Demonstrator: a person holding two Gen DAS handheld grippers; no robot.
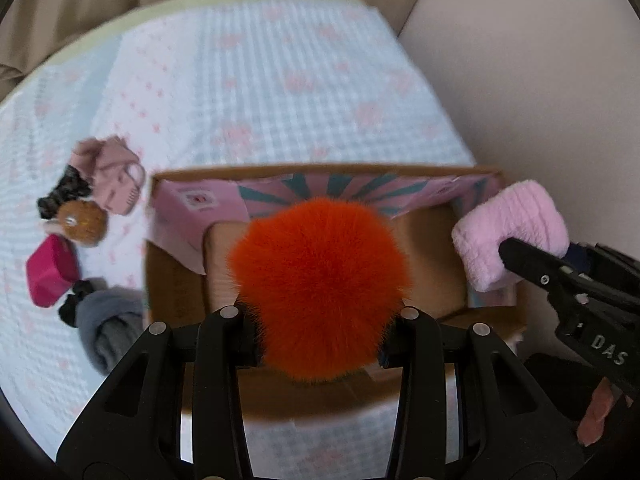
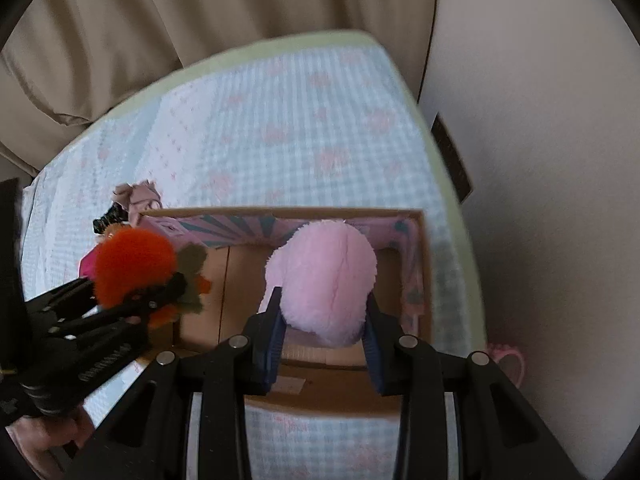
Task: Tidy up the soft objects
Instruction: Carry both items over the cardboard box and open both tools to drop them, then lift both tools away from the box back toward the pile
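My left gripper (image 1: 320, 316) is shut on a fluffy orange pompom (image 1: 320, 284) and holds it above the open cardboard box (image 1: 176, 280). It also shows in the right wrist view (image 2: 132, 268), with olive felt leaves under it. My right gripper (image 2: 324, 320) is shut on a pink plush item (image 2: 324, 284) and holds it over the box (image 2: 424, 280); the pink plush also shows at the right in the left wrist view (image 1: 508, 232). The box has a pink and teal printed inside wall.
On the checked bedspread (image 1: 280, 80) left of the box lie a pale pink pouch (image 1: 112, 176), a brown pompom (image 1: 82, 222), a black scrunchie (image 1: 64, 192), a magenta item (image 1: 50, 276) and a grey fabric roll (image 1: 108, 328). Curtains hang behind. A wall stands at the right.
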